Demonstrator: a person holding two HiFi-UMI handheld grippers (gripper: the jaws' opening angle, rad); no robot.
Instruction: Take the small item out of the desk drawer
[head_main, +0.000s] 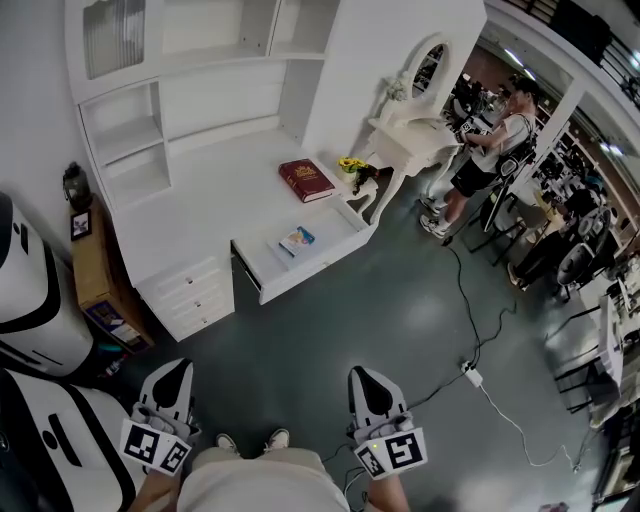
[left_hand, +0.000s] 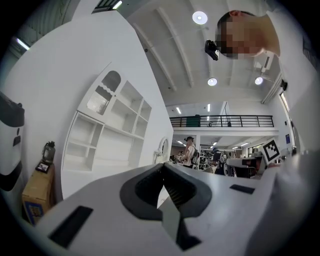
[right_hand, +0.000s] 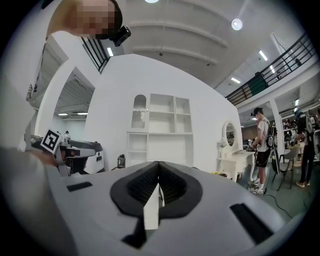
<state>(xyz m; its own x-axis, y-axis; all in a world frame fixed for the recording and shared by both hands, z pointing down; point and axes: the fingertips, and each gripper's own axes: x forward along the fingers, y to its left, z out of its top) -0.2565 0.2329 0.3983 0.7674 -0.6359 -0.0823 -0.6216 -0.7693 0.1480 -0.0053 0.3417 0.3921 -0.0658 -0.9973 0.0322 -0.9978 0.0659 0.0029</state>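
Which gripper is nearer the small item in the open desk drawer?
Right, slightly. Both are held well back from the small item; the right gripper sits a little to its right, the left gripper further to its left.

I find no legible word, number or brand in any view. The red book (head_main: 306, 179) on the desk (head_main: 215, 205) carries a gold cover mark, too small to read. The small item (head_main: 297, 240) in the open drawer (head_main: 312, 272) shows coloured print, unreadable. The cubes on the left gripper (head_main: 174, 368) and right gripper (head_main: 363, 375) bear black-and-white square markers: patterns only, no characters.
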